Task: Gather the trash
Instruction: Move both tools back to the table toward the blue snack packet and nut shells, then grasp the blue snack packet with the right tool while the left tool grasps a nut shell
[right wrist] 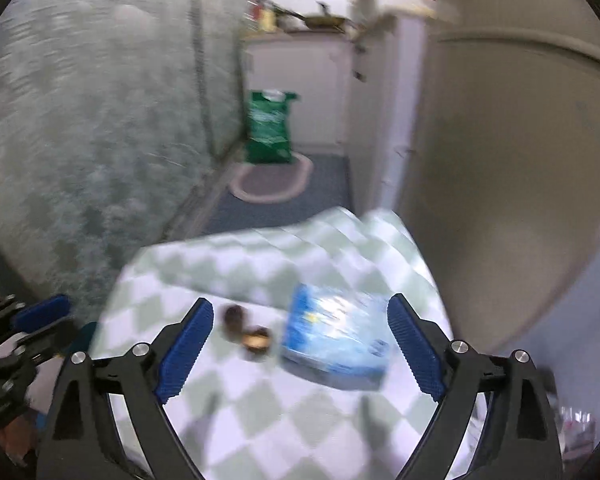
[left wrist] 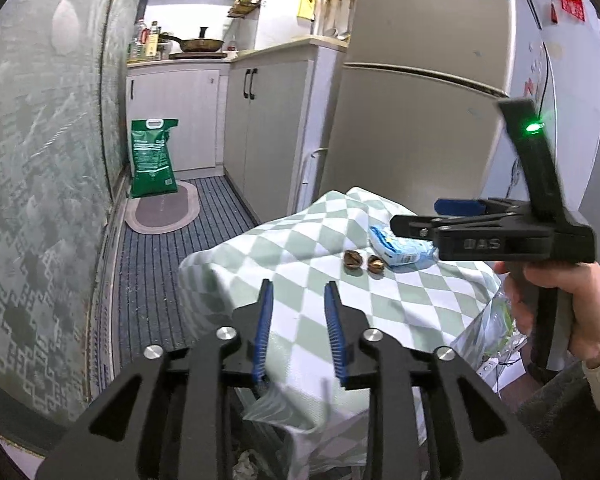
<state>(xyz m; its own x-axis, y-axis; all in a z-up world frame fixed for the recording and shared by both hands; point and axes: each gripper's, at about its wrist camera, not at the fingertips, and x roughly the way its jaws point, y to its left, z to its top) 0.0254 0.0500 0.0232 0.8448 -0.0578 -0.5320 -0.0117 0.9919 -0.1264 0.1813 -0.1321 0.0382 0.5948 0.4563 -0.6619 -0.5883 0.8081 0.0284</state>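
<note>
A blue and white plastic packet and two brown nutshell halves lie on a table under a green and white checked cloth. My right gripper, held by a hand, hovers over the packet. In the blurred right wrist view the right gripper stands wide open, with the packet below and between its blue fingers and untouched; the nutshells lie by the left one. My left gripper is open over the table's near edge. A blurred clear wrapper shows below its finger bases.
A beige fridge stands right behind the table, with white cabinets to its left. A green sack and an oval rug sit on the striped floor. A patterned wall closes the left. A clear plastic bag hangs at the table's right.
</note>
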